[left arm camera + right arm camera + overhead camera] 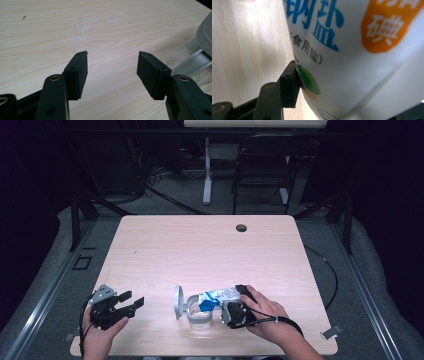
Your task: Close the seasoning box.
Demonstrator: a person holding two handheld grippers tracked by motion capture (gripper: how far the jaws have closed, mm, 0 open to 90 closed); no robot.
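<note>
White and blue plastic — a bag of salt (pixel 218 296) — is held by the right claw (pixel 235 306) near the front edge of the bench (pixel 200 245), and it lies almost flat, with its long axis going from the person's right to the left; its blue end points toward a clear glass jar (pixel 199 316) that stands just beside it, and seems to reach over the mouth of the jar, though I cannot tell if it touches the rim; the grey lid (pixel 178 302) of the jar is swung open on the left side, standing on its edge. In the right gripper view the right claw is clenched on the bag (pixel 362 50); one black pad (pixel 291 82) presses against the printed face, and the other jaw is hidden behind the bag. The left claw (pixel 131 302) is released, its pads (pixel 80 75) well apart with bare wood between them; it rests on the bench to the left of the jar, apart from it, and in the left gripper view the jar (pixel 192 62) shows at the right edge. In my judgement the coming move depends on the blue end staying above the jar's mouth while the bag is tilted — the right hand (pixel 265 312) is the one for this; the left claw is near enough to steady the jar if it slides.
</note>
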